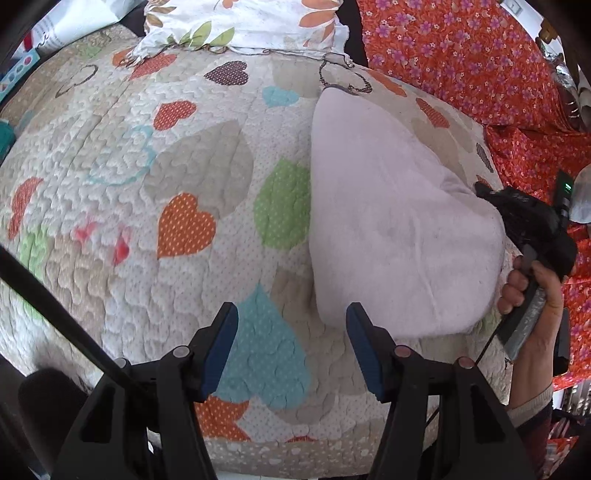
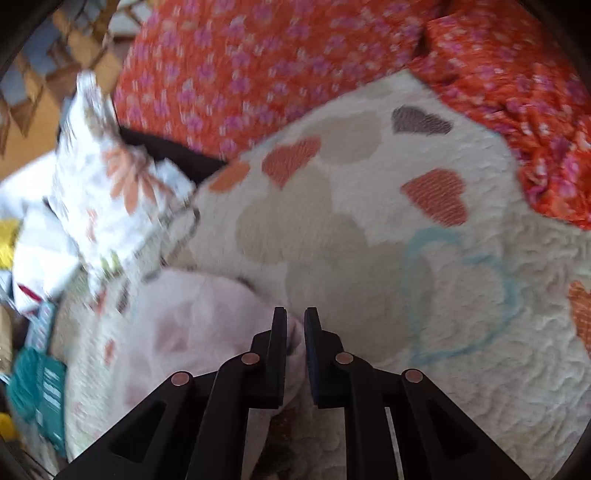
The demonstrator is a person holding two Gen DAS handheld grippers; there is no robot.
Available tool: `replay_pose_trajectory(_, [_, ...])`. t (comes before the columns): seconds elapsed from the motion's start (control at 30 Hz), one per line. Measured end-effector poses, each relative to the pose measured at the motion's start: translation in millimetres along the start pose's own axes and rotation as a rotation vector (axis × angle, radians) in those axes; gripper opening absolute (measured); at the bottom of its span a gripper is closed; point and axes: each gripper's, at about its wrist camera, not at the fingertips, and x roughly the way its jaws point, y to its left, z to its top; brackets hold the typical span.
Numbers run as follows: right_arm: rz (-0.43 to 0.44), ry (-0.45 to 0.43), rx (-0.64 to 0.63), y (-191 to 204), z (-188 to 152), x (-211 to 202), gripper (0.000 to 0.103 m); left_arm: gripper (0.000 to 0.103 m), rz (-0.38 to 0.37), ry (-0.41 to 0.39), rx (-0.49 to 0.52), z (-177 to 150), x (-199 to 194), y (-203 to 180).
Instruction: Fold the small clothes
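A pale pink small cloth (image 1: 388, 221) lies partly folded on the heart-patterned quilt (image 1: 110, 155), right of centre in the left wrist view. My left gripper (image 1: 292, 314) hovers open over the quilt just left of the cloth's near edge, with nothing between its fingers. At the cloth's right edge, my right gripper (image 1: 480, 189) pinches the fabric, held by a person's hand (image 1: 532, 288). In the blurred right wrist view my right gripper (image 2: 295, 314) is shut on the pink cloth (image 2: 192, 325), and a fold of it shows between the pads.
An orange floral fabric (image 1: 461, 55) covers the far right side, bunched against the quilt's edge (image 2: 546, 177). A white flower-print pillow (image 1: 240, 22) sits at the quilt's far end. Boxes and papers (image 2: 40, 387) lie off the quilt's side.
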Motion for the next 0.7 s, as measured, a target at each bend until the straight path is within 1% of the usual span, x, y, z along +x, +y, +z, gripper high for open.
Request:
replay_pose_trajectory(0.07, [0.058,-0.030,0.034,-7.5,0.6,-16.5,0.012,0.060,-0.003,0.001,-0.002,-3.6,-4.3,3.6])
replay_pose_trajectory(0.13, [0.085,-0.042,0.046,-11.6,-5.1,-31.0,0.013,0.063,-0.008,-0.007,-0.002,-7.1,-11.0,8.4])
replay_pose_trajectory(0.2, [0.113,-0.036,0.061,-12.7,-13.9,-43.4,0.013,0.067,-0.015,-0.021,-0.013,-10.2,-18.5,15.2])
replay_pose_trajectory(0.27, [0.150,-0.022,0.076,-9.1,-25.9,-53.4,0.014,0.067,-0.019,-0.029,-0.029,-14.9,-23.6,23.8])
replay_pose_trajectory(0.33, [0.148,-0.010,0.053,-1.8,-42.9,-64.5,0.020,0.067,-0.029,-0.028,-0.039,-18.6,-25.5,29.2])
replay_pose_trajectory(0.4, [0.163,0.014,0.026,6.3,-61.4,-72.3,0.025,0.067,-0.041,-0.027,-0.049,-22.8,-26.1,34.3])
replay_pose_trajectory(0.43, [0.163,0.021,0.010,10.2,-67.9,-73.8,0.026,0.067,-0.047,-0.023,-0.054,-25.2,-25.7,36.0])
replay_pose_trajectory(0.5, [0.131,0.047,-0.024,14.7,-81.4,-72.5,0.026,0.067,-0.062,-0.016,-0.059,-28.7,-24.9,37.0])
replay_pose_trajectory(0.53, [0.132,0.079,-0.021,13.4,-86.9,-68.0,0.018,0.067,-0.068,-0.014,-0.060,-30.1,-25.3,36.8])
replay_pose_trajectory(0.57, [0.132,0.132,-0.004,10.4,-93.6,-60.7,0.008,0.067,-0.075,-0.014,-0.059,-31.5,-26.2,36.4])
replay_pose_trajectory(0.6, [0.107,0.179,0.009,7.4,-100.4,-54.7,0.005,0.067,-0.079,-0.015,-0.057,-32.8,-27.6,36.0])
replay_pose_trajectory(0.63, [0.058,0.218,0.007,4.0,-110.7,-50.5,0.005,0.067,-0.082,-0.018,-0.052,-34.4,-29.6,35.6])
replay_pose_trajectory(0.7, [0.018,0.223,-0.007,1.4,-121.6,-53.9,0.005,0.067,-0.071,-0.028,-0.039,-37.4,-32.7,36.0])
